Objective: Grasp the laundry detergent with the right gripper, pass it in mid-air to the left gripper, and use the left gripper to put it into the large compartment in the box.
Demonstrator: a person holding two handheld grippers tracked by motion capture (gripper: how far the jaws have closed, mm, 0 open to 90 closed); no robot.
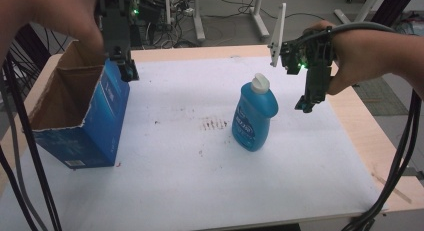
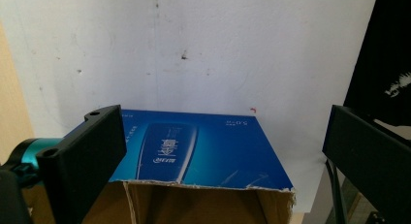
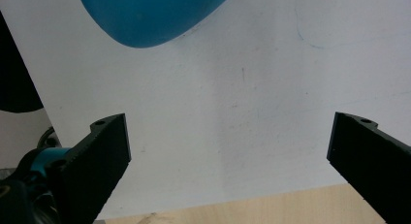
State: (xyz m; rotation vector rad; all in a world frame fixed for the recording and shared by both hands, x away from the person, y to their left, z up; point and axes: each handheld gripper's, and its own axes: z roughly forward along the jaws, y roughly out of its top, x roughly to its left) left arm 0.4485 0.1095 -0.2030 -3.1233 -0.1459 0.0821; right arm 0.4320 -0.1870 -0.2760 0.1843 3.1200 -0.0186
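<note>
A: Largest first: white mat over a wooden table, faint reddish smears near the middle.

B: Next, at the left: open-topped blue carton, brown inside, top edge torn, standing on the mat. Seen from above in the left gripper view too, printed blue side facing up the frame.

A: Then the blue bottle, white cap, upright near the mat's centre, well apart from the carton. Rounded blue body at the top of the right gripper view.

B: Left gripper: held over the carton's far corner, jaws spread wide, nothing between them but the carton below.

A: Right gripper: raised just right of the bottle, tilted down, not touching it. Jaws wide apart, bare mat between, wood edge below.

B: Smallest: green lights glowing on both grippers.
</note>
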